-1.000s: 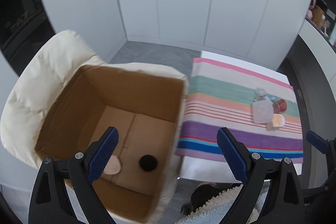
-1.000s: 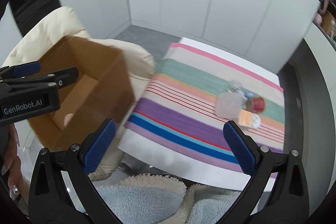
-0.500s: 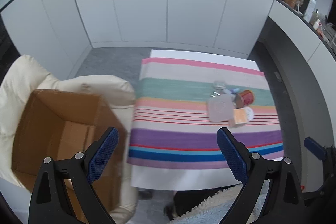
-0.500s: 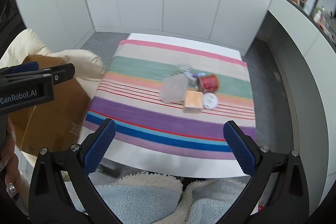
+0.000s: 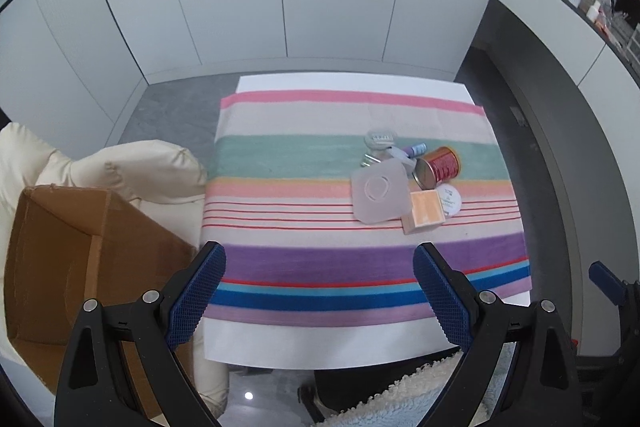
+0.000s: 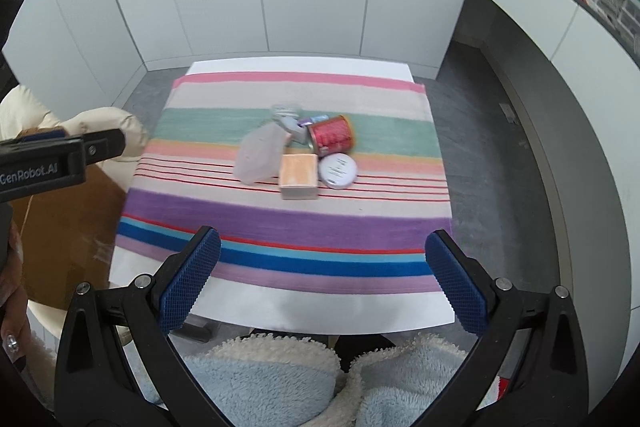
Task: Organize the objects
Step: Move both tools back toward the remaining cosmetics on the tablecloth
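Both tongs hang wide and empty above the near edge of a white table. From the left wrist view, the left gripper has its blue-padded jaws spread over the striped cloth, holding nothing; the right gripper shows the same in its own view, jaws far apart over the cloth's blue and lilac bands.

Clutter sits in a tight cluster on the cloth at about 1 o'clock from the left gripper and 12 o'clock from the right. A frosted lid lies flat, touching an orange box at its 4 o'clock. A red can lies on its side just behind the box, with a white round tin beside the box at 3 o'clock. A small jar and a blue-capped tube sit at the far side of the cluster; whether they touch the lid cannot be told.

An open cardboard box stands at 9 o'clock of the left gripper, off the table, resting on a cream cushion. Pale blue fleece fills the bottom of the right wrist view, at 6 o'clock.
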`<state>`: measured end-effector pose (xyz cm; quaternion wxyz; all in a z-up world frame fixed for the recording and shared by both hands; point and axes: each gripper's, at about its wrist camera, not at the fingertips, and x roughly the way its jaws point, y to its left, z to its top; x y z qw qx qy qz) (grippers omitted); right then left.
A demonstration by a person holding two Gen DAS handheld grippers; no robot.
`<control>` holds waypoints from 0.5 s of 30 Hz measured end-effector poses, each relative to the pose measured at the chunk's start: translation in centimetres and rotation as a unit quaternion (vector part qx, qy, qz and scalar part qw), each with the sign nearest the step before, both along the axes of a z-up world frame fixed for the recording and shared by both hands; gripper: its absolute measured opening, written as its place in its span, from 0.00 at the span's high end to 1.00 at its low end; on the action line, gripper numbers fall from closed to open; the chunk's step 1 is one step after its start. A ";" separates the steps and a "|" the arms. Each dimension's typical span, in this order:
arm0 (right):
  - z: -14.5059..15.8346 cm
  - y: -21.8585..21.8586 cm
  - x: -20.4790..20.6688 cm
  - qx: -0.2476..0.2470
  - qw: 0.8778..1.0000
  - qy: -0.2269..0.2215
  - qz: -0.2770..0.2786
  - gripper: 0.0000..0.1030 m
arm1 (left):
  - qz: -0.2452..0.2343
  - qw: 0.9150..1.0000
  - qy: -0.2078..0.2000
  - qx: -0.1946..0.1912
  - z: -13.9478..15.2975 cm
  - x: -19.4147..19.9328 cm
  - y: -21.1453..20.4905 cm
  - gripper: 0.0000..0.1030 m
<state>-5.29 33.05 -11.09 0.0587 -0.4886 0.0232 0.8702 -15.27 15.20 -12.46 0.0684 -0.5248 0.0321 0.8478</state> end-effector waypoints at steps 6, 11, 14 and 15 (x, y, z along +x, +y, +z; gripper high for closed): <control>-2.7 4.3 -1.2 -0.016 1.000 -0.010 -0.024 0.00 | -0.015 0.999 -0.002 -0.031 -2.7 -1.2 2.2 0.07; -5.7 7.2 -2.9 -0.026 0.999 -0.022 -0.034 0.00 | -0.035 0.998 -0.009 -0.050 -5.8 -2.6 3.7 0.07; -7.9 8.6 -4.2 -0.024 0.999 -0.028 -0.036 0.00 | -0.047 0.997 -0.007 -0.060 -7.3 -3.7 4.7 0.07; -8.6 8.8 -4.7 -0.024 0.999 -0.029 -0.037 0.00 | -0.053 0.997 -0.008 -0.063 -8.0 -4.1 5.2 0.07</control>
